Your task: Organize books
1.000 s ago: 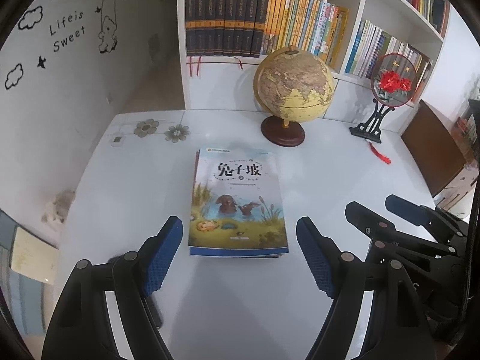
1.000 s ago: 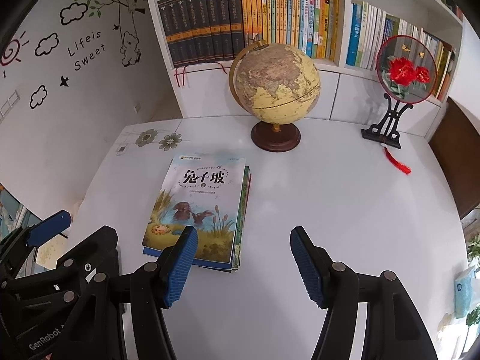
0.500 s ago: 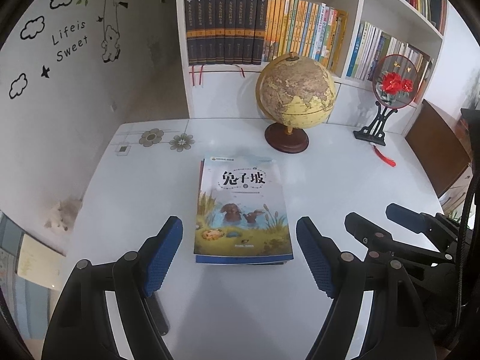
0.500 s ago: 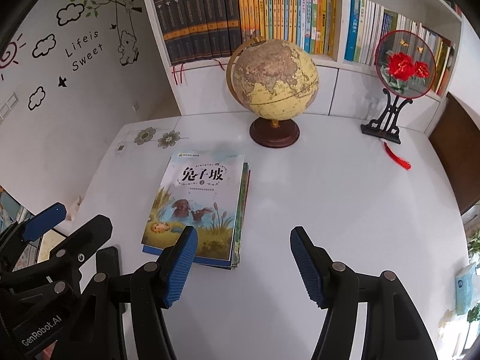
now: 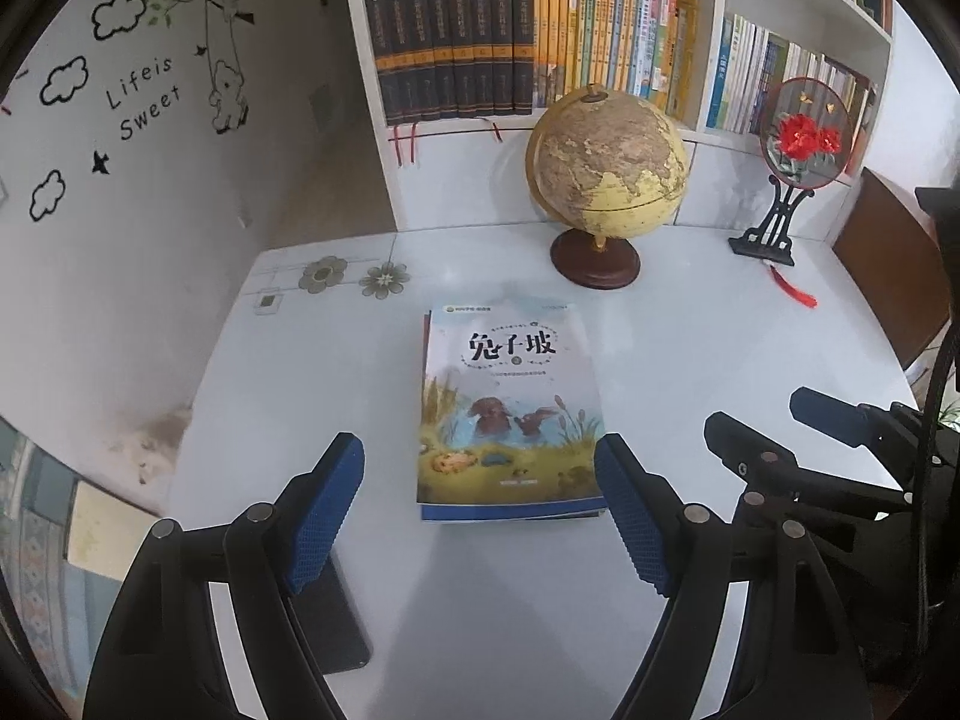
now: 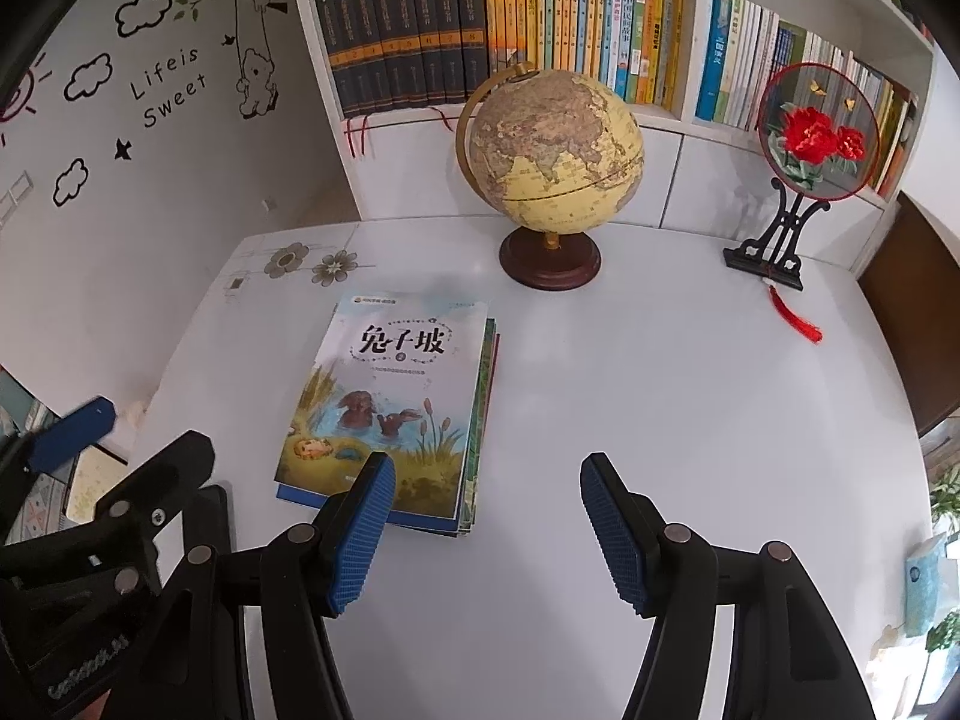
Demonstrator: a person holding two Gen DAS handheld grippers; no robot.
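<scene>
A small stack of books (image 5: 510,408) lies flat in the middle of the white table (image 5: 690,372); the top cover shows a pond scene with Chinese title lettering. My left gripper (image 5: 478,450) hovers over the stack's near edge, open, with the stack showing between its blue pads and nothing gripped. In the right wrist view the same stack (image 6: 396,396) lies ahead to the left. My right gripper (image 6: 487,468) is open just right of the stack's near corner, its left pad overlapping that corner in the picture. Each gripper shows at the edge of the other's view: right gripper (image 5: 762,417), left gripper (image 6: 141,438).
A globe (image 6: 552,144) on a wooden base stands behind the books. A round fan ornament (image 6: 816,132) on a black stand, with a red tassel, is at the back right. A white bookshelf (image 5: 540,42) full of books lines the far wall. A dark flat object (image 5: 336,618) lies under my left gripper.
The left gripper has turned a little, so the stack sits more squarely between its pads. The right gripper has barely shifted. The books have not moved.
</scene>
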